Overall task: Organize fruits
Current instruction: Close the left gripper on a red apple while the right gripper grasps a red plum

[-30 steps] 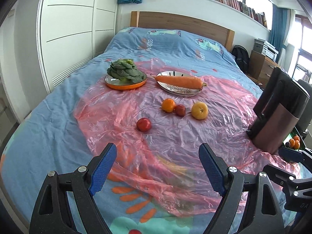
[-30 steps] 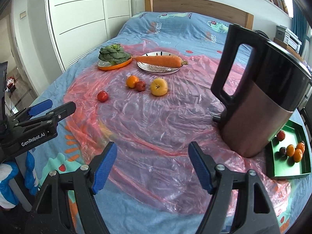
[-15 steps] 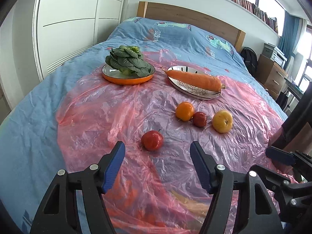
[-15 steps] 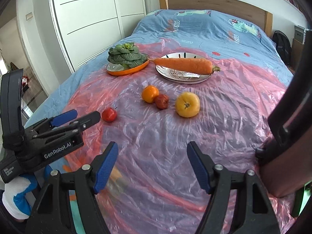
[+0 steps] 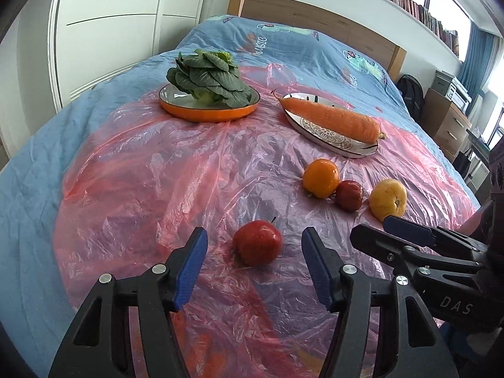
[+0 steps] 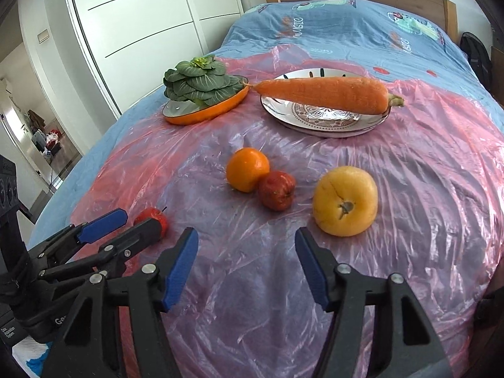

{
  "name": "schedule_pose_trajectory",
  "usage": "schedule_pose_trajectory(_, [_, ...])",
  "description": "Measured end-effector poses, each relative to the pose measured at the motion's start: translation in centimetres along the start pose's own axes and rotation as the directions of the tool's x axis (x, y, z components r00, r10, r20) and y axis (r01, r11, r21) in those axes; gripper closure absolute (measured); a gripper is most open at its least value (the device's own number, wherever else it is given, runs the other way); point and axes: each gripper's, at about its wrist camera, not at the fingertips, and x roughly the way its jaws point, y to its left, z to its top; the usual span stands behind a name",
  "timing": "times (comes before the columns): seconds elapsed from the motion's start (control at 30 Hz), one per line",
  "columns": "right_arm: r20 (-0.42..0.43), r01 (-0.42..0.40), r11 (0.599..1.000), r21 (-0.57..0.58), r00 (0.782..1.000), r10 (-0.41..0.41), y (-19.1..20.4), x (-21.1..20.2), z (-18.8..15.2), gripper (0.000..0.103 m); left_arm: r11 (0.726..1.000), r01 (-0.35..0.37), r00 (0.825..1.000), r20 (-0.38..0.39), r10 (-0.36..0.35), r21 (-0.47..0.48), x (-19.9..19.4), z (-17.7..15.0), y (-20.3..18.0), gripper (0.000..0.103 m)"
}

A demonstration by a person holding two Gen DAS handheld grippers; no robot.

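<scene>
A red apple [image 5: 257,242] lies on the pink plastic sheet, just ahead of and between the fingers of my open left gripper [image 5: 253,253]. It is part hidden in the right wrist view [image 6: 151,217]. An orange [image 6: 248,169], a small dark red fruit [image 6: 277,190] and a yellow fruit [image 6: 345,205] lie in a row. My right gripper [image 6: 245,249] is open and empty, short of them. The right gripper also shows in the left wrist view [image 5: 409,236], and the left gripper in the right wrist view [image 6: 119,223].
An orange dish [image 5: 208,111] holds a leafy green vegetable [image 5: 208,75]. A patterned plate [image 6: 324,119] holds a big carrot [image 6: 324,93]. White wardrobe doors [image 5: 104,25] run along the left of the bed. A wooden headboard [image 5: 315,15] stands at the far end.
Both grippers have moved forward over the sheet. The red apple now sits between the left fingers. The kettle and green tray have left the right wrist view.
</scene>
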Motion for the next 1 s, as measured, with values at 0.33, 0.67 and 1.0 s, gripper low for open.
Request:
schedule_pose_trajectory(0.33, [-0.008,0.025,1.000,0.000,1.000,-0.025,-0.6,2.1,1.1,0.010,1.000,0.012,1.000,-0.028,-0.012,0.009,1.3,0.1,0.3,0.050])
schedule_pose_trajectory(0.67, [-0.008,0.061,0.997,-0.049,0.998,-0.061,-0.1,3.4,2.8,0.019,0.998,-0.005,0.999,-0.049,0.008,0.060,2.2,0.1,-0.3,0.064])
schedule_pose_trajectory(1.0, [-0.082,0.099,0.967,-0.235,0.989,-0.121,-0.3,5.0,4.1,0.040,0.999,0.001,0.998,-0.063,0.002,0.051,2.5,0.2,0.0,0.066])
